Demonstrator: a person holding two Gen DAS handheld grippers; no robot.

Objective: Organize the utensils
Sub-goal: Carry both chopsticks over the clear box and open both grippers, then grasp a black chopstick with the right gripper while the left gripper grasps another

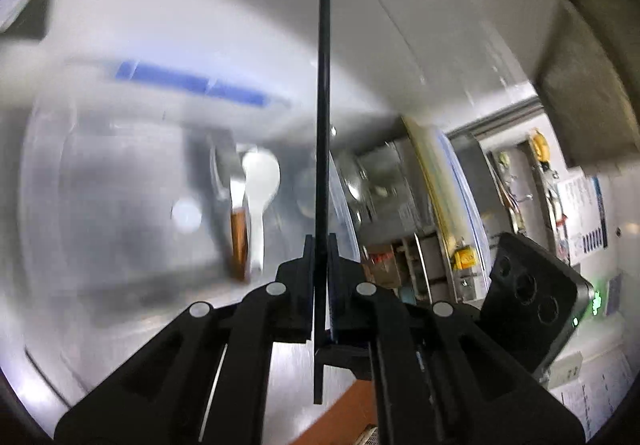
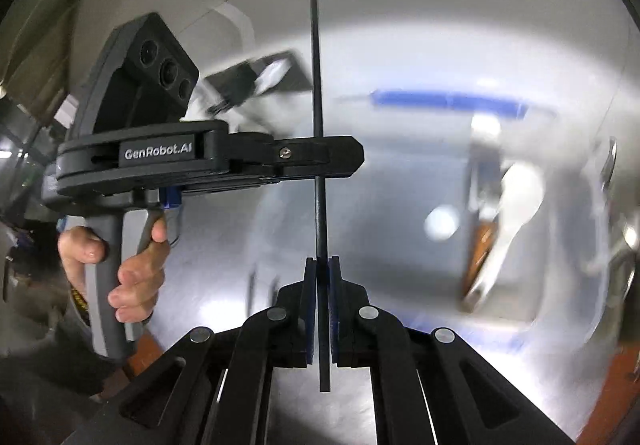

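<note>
Blurred steel worktop fills the bkgd of the left wrist view, w/ a white spoon and a brown-handled utensil smeared on it; cluttered shelves are seen at right, and the other unit's camera block at lower right. Left gripper is seen clamped on a thin black chopstick, which runs straight up between the pads and sticks out past them at both ends. In the right wrist view, the same steel top is blurred behind. Right gripper is likewise closed on a black chopstick standing upright. Left gripper's nose is seen from the side, crossing that stick; contact can't be told. A hand is wrapped round its grey handle.
</note>
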